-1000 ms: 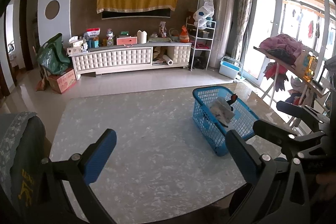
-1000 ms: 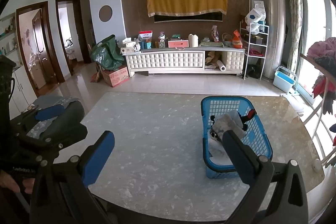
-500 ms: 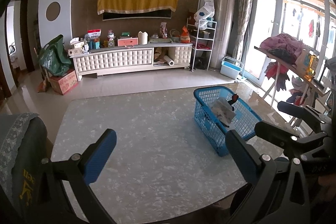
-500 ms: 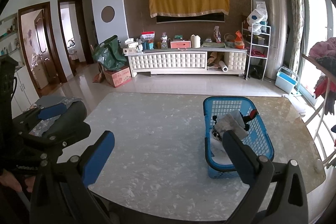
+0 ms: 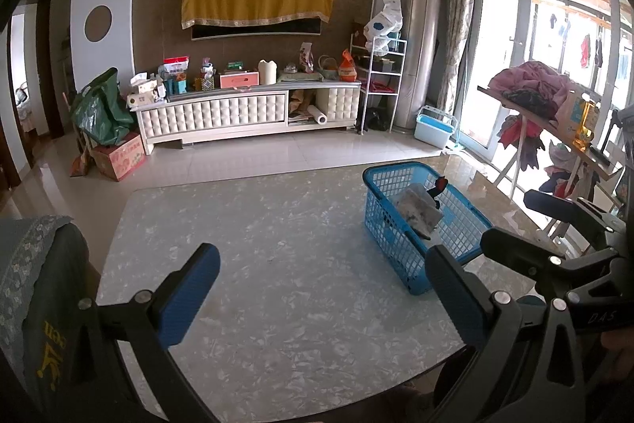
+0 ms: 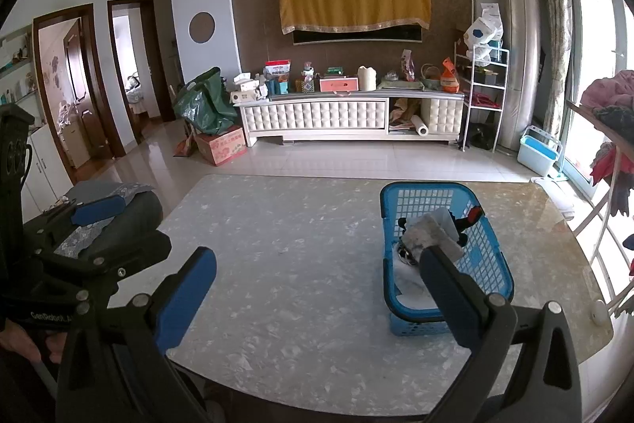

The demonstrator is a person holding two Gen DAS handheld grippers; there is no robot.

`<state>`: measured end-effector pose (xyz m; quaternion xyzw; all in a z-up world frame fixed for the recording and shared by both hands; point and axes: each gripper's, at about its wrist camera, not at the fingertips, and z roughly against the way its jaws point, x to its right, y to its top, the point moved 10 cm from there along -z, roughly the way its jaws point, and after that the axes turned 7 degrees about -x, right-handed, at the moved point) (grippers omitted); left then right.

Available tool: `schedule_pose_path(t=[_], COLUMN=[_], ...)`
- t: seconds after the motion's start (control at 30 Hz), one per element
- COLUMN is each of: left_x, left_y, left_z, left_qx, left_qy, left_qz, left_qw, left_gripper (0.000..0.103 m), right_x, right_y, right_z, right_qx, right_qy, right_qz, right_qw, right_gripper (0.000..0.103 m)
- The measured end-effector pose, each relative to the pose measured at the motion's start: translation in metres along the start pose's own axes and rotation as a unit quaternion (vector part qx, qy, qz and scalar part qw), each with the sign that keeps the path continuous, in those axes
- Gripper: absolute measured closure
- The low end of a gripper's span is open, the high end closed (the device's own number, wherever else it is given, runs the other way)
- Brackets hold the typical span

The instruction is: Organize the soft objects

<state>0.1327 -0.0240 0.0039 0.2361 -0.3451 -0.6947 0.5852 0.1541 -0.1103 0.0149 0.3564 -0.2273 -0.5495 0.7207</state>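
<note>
Both the left tongs (image 5: 323, 294) and right tongs (image 6: 317, 292) hang spread and empty over the desk (image 6: 297, 264), left of the basket (image 6: 491, 264) holding soft items (image 6: 432, 238).

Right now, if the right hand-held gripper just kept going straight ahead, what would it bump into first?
Probably nothing soon. The right hand-held gripper is open and aims over a bare stretch of the marble table; the blue basket sits off to its right. Beyond lies floor, then the TV cabinet, though depth is uncertain.

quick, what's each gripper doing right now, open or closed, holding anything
Left gripper: open, holding nothing.
Right gripper: open, holding nothing.
</note>
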Motion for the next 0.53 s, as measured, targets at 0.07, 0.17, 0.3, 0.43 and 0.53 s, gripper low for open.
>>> schedule_pose_path(t=[0.07,0.17,0.3,0.43,0.53], left_x=[-0.0002,0.0004,0.0011,0.002,0.0022], left_y=[-0.0001,-0.0002,-0.0008,-0.0015,-0.0021], left_z=[0.0001,0.0,0.001,0.0016,0.0028], left_qx=[0.0,0.002,0.003,0.004,0.003], left_qy=[0.0,-0.002,-0.003,-0.003,-0.005], left_qz=[0.0,0.0,-0.002,-0.003,-0.004], left_qw=[1.0,1.0,1.0,1.0,1.0], left_gripper=[0.0,0.0,0.0,0.0,0.0], right_x=[0.0001,0.0005,0.0003,0.0002,0.0005], right_y=[0.0001,-0.0001,0.0004,-0.0002,0.0], right_z=[0.0,0.0006,0.0012,0.0025,0.0028], right_qx=[0.0,0.0,0.003,0.004,0.004], right_qy=[-0.001,0.0,-0.002,-0.001,0.0], right_qz=[0.0,-0.001,0.0,0.0,-0.001], right_qw=[1.0,1.0,1.0,1.0,1.0], right_gripper=[0.0,0.0,0.0,0.0,0.0])
